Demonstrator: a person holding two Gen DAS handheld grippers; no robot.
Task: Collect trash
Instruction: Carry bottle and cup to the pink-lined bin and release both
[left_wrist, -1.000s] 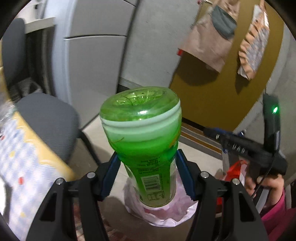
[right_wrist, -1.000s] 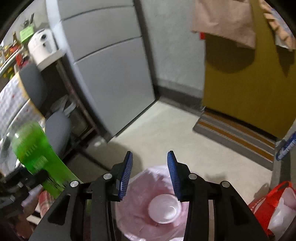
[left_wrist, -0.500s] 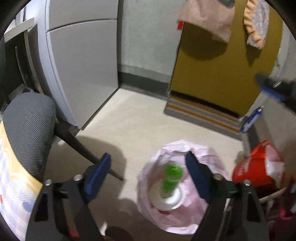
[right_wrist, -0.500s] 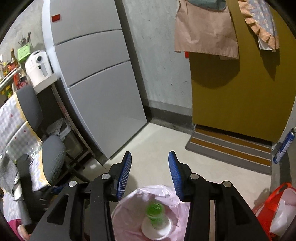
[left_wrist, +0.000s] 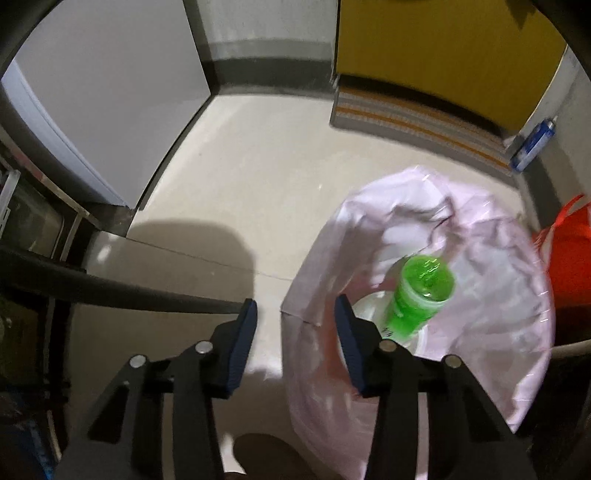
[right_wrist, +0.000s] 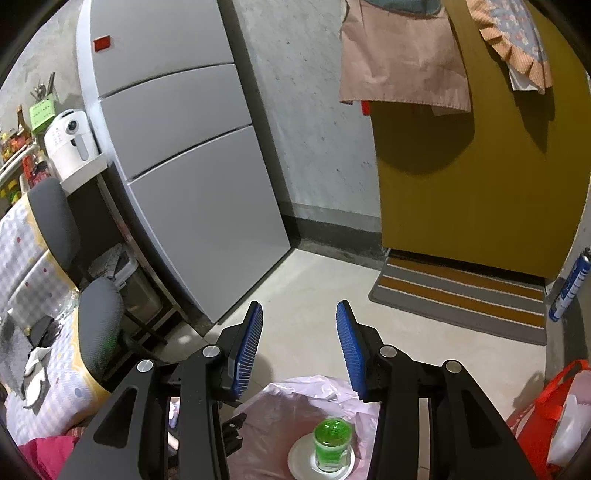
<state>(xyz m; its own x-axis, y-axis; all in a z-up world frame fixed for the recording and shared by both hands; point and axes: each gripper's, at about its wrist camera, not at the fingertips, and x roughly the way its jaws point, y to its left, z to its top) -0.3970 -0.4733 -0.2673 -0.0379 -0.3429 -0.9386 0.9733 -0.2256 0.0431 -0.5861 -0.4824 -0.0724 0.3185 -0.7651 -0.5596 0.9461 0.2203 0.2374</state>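
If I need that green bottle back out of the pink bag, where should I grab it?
Judging by its pose, grip the green bottle around its upper body, coming straight down from above through the bag's mouth. It stands base-up on a white dish, and the pink bag walls surround it, so a sideways approach would likely snag plastic.

From my left tool's view, the green bottle (left_wrist: 421, 295) is smeared by motion, its label unreadable, and its lower end is hidden behind my right finger (left_wrist: 351, 347). The pink trash bag (left_wrist: 498, 295) is blurred too. The red bag (left_wrist: 569, 266) is cut off by the right edge. From my right tool's view, the desk (right_wrist: 44, 362) at left runs out of frame, and its clutter is too small to identify.
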